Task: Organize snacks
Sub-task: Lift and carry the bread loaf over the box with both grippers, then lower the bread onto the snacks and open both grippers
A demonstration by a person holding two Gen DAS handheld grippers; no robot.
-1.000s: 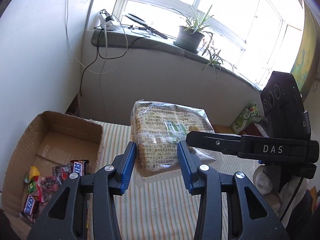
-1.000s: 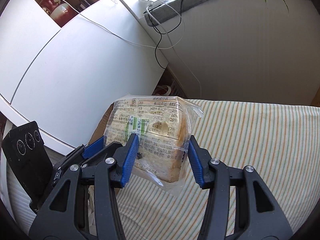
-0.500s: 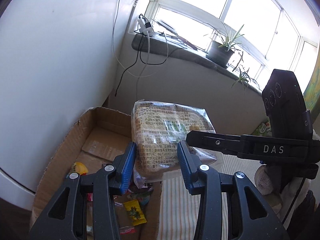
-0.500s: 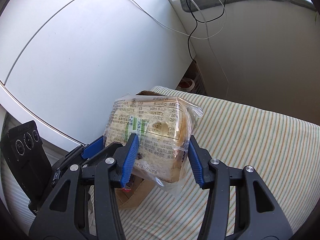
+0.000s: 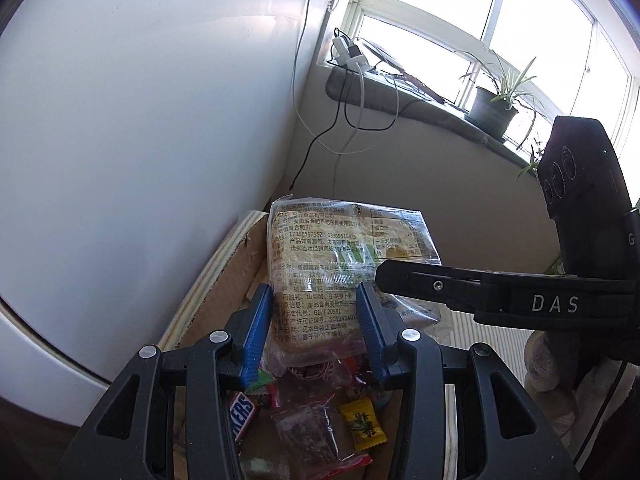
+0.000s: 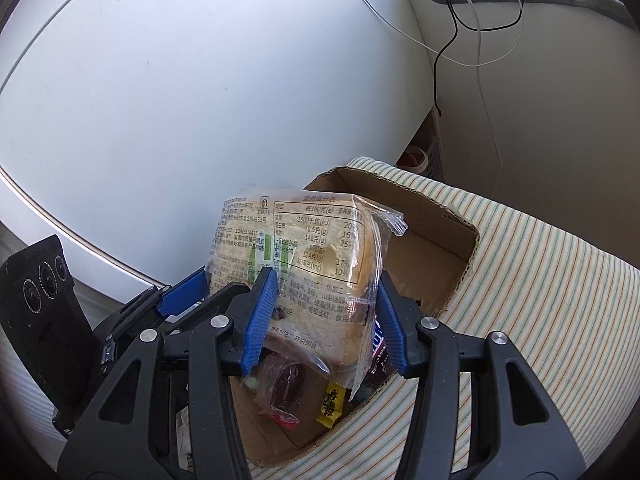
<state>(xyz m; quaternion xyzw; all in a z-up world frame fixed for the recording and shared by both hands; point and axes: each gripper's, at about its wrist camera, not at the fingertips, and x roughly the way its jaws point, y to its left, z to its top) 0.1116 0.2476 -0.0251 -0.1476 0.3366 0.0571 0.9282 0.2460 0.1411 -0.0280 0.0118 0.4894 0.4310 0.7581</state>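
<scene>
Both my jaws pinch the same bagged bread loaf (image 5: 344, 264). My left gripper (image 5: 316, 328) clamps its lower part, blue pads tight on both flat sides. My right gripper (image 6: 326, 312) grips the same bag (image 6: 296, 264) from the other side, and shows in the left view as a black bar crossing beside the loaf. The loaf is held in the air, long axis pointing up and away from the jaws, label side toward the cameras.

Key relation: the loaf hangs directly over the open cardboard box (image 6: 436, 248), its bottom edge just above the stuff inside. The move ahead looks like straight down and release; neither hand is nearer, since both share the grasp.

The box sits on a striped cloth (image 6: 540, 280) next to a white cabinet wall (image 5: 140, 140). Inside it: a Snickers bar (image 5: 242, 416), a yellow candy packet (image 5: 362, 424), a clear-wrapped dark snack (image 5: 308, 432) and more small wrappers. The far half of the box floor looks bare, so the loaf could go there rather than crush the candy.
</scene>
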